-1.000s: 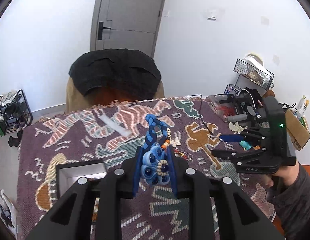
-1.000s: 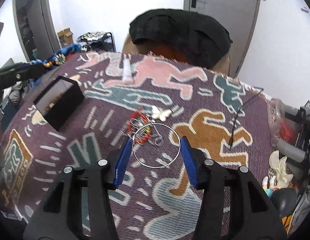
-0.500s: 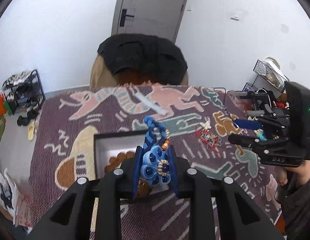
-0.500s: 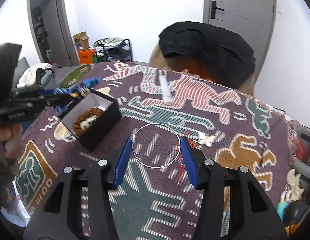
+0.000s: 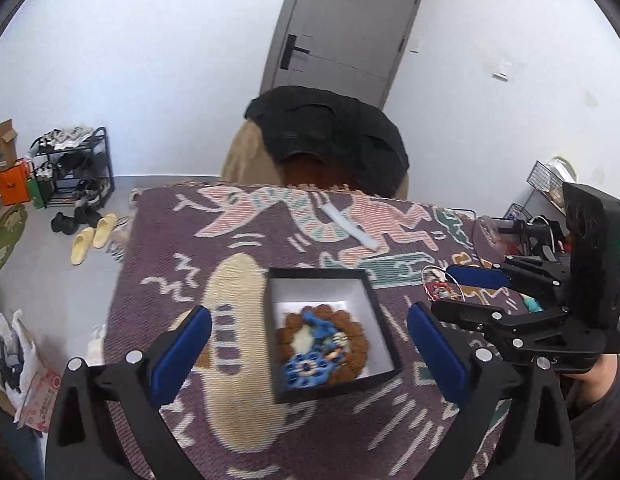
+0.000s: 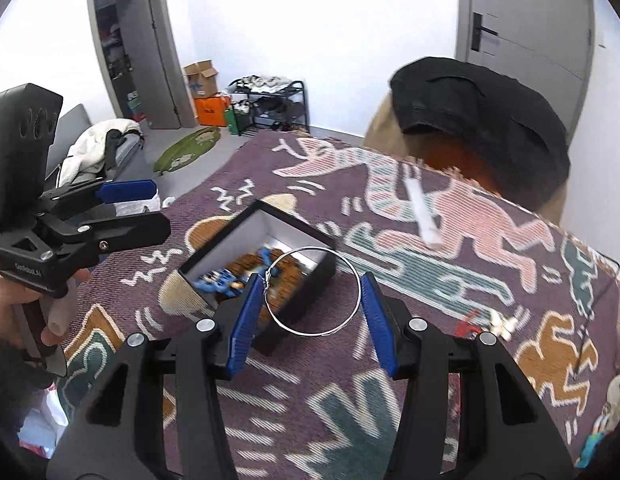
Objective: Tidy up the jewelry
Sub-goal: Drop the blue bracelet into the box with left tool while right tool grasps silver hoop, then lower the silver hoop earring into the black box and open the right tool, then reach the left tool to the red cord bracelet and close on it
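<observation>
Right gripper (image 6: pixel 307 300) has its blue pads pinched across a thin wire hoop (image 6: pixel 314 291), and the box (image 6: pixel 326 246) sits just ahead and below, a touch left, so the right hand looks best placed for the drop. Left gripper (image 5: pixel 307 346) hangs wide apart and empty above that box. Inside the black, white-lined box: a knobbly brown bead ring (image 5: pixel 352 350) and a blue flower bracelet (image 5: pixel 305 368); more trinkets (image 5: pixel 440 288) lie on the woven rug (image 5: pixel 169 264).

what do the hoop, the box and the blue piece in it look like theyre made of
Hoop: thin bright wire, likely metal; it glints silver and keeps a clean round shape between the right gripper fingers.
Box: probably matte black card with a white lining; straight thin walls.
Blue piece: seems to be glossy beads, plastic or glass; too blurred to say which.
</observation>
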Tool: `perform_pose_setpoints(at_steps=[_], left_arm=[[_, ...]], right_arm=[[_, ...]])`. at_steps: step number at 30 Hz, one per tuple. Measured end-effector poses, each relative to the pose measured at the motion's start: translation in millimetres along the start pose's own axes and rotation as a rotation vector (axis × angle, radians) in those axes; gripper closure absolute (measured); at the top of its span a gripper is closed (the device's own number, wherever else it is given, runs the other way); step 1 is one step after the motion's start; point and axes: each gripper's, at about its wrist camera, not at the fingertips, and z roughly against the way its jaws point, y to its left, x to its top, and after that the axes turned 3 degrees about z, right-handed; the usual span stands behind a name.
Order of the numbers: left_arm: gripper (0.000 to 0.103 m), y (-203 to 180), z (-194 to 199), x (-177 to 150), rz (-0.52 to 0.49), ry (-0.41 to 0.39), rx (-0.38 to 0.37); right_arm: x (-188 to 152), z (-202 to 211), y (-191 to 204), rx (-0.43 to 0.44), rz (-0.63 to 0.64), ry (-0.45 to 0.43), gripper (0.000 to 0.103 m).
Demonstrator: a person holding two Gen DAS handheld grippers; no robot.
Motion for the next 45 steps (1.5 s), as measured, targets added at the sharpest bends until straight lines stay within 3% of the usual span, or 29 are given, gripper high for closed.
perform_pose_setpoints(at_steps=[12,13,15,22,32,45], left_arm=[[0.008,29.9,21.1,-2.3,0.040,-0.021,0.048],[0.008,31.1,21.9,-2.1,0.042,-0.022,0.054],[0.008,32.4,21.5,-1.8,0.047,-0.020,0.061],[0.008,20.2,18.8,4.8,0.037,-0.021,0.042],[0.008,-44.4,6.5,3.3,-0.049,-0.010,-0.046],[0.008,-121.2,-33.1,-6.2,-0.140,0.049,-0.131]], right_arm=[[23.4,-30.4,29.7,0.070,0.033,-0.028,0.048],[23.2,-32.0,30.7,0.068,0.036,-0.025,0.044],[20.6,-34.7,24.5,0.037,-0.009,-0.023,0.003],[-5.3,-20.0,-7.3,0.024,-0.141,-0.046,0.004],[-45.4,30.8,-49.9,-0.025,-0.237,-0.064,0.004],[-106.4,79.4,-113.7,-0.163,-0.457,-0.077,0.004]])
